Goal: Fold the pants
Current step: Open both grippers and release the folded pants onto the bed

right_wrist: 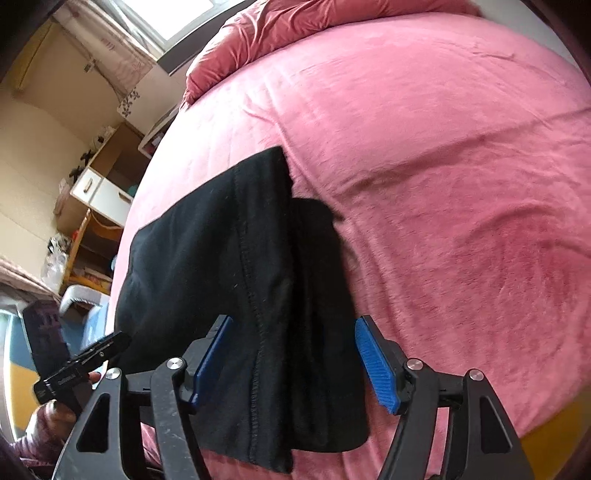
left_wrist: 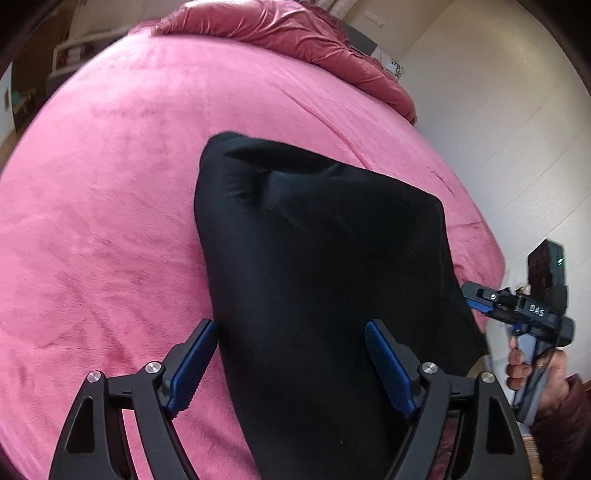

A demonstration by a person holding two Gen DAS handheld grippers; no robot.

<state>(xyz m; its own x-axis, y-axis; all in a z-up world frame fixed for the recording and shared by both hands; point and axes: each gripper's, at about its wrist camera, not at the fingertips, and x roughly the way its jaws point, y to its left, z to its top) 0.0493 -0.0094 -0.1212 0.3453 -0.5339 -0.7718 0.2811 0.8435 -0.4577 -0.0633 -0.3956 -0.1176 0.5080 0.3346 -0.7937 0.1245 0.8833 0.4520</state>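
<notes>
Wide bed under a pink plush blanket (left_wrist: 110,206), crumpled dusty-rose velvet duvet (left_wrist: 295,33) heaped along its far edge. Black folded cotton pants (left_wrist: 314,258) lying flat near the bed's near edge, already a compact stacked bundle, stitched seam (right_wrist: 251,295) on top; long axis running away from the near edge toward the duvet. Both tongs pointing down along that axis, straddling the bundle's near end. Left tongs (left_wrist: 291,365) spread wide, blue pads clear of the cloth, gripping nothing. Right tongs (right_wrist: 293,363) likewise parted, cloth between the pads but not pinched. Neither hand clearly nearer; each at one near corner. Likely a fold just released. Beyond the bed: pale wall, wooden shelving with a white drawer (right_wrist: 103,192), bright window.
</notes>
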